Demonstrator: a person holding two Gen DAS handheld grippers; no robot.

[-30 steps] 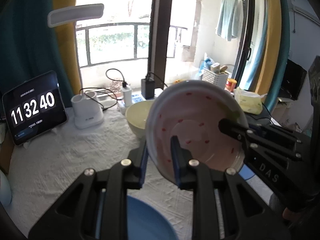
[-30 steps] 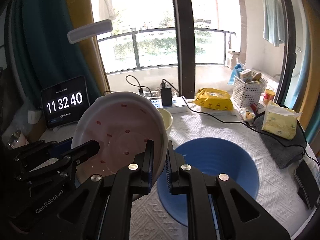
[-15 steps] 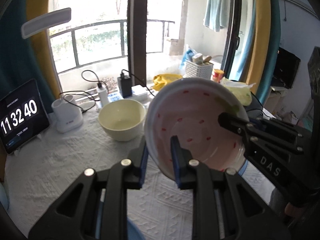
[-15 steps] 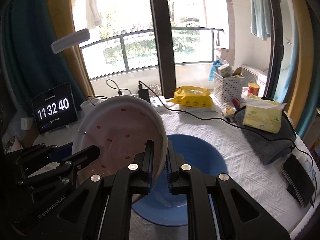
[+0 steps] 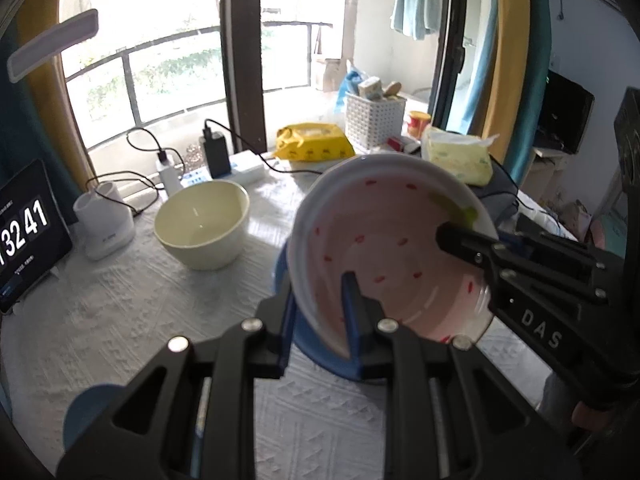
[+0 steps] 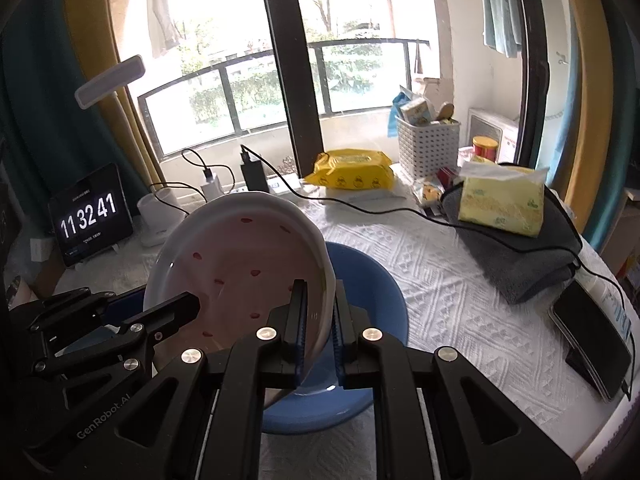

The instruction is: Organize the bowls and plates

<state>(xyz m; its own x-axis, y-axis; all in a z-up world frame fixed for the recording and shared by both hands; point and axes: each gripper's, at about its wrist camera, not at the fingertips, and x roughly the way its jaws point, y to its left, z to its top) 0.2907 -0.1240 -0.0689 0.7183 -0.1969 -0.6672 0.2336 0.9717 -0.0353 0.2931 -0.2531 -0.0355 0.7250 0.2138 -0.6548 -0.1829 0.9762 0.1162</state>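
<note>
**Two grips on one bowl, over the blue one**

I had the white, pink-lined ceramic bowl with red flecks (image 5: 384,248) pinched by its rim from two sides. My left hand-held gripper (image 5: 320,312) clamped the near left edge, one finger inside and one outside; my right hand-held gripper (image 6: 318,320), nearly shut, clamped the opposite edge the same way. I judged two grips sensible, since a smooth glazed rim could slip or swing from a single pinch.

The bowl hung tilted, its mouth toward me, clear of the white textured cloth on the bench (image 6: 440,280) and above the wide blue plastic bowl (image 6: 372,292), which looked like the nesting spot. The cream ceramic bowl (image 5: 202,224) stood apart to the left, near the tablet clock (image 6: 90,218), still to be sorted.
</note>
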